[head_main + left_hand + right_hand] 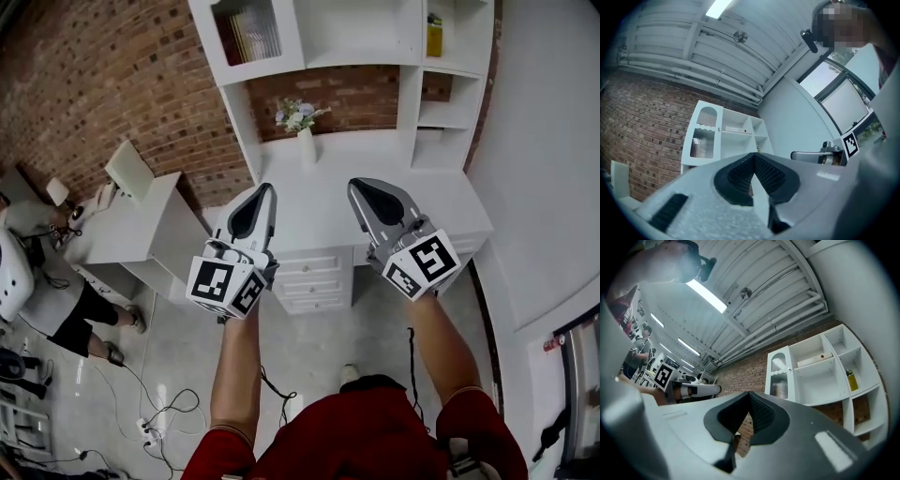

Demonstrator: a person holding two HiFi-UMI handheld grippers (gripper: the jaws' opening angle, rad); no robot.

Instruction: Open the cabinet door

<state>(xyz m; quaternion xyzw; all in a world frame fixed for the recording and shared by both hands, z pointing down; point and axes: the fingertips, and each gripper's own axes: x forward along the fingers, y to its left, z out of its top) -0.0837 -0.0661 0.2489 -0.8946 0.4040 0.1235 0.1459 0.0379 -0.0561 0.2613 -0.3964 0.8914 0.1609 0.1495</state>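
left gripper (266, 190) and right gripper (360, 186): jaws together, empty. cabinet door (251, 33) at top centre untouched. risk: closed jaws cannot catch its edge; reaching may clip the vase (307, 147).

Cabinet door (249, 34): white painted frame, smooth satin, with a ribbed translucent glass pane. Shelf unit (364, 58) and desk (314, 202): same smooth white paint. Brick wall (112, 75), left: rough, matt, red-brown. Floor (178, 356): pale, smooth, slight gloss. Left gripper (268, 188) and right gripper (356, 185): grey matt plastic shells, finely grained. Pads (767, 172): black, ribbed, rubbery-looking. Marker cube (225, 284): matt black-on-white print. Vase (307, 148): white, smooth. Ceiling (759, 273): corrugated sheet metal, pale. Shirt (356, 433): red cloth.
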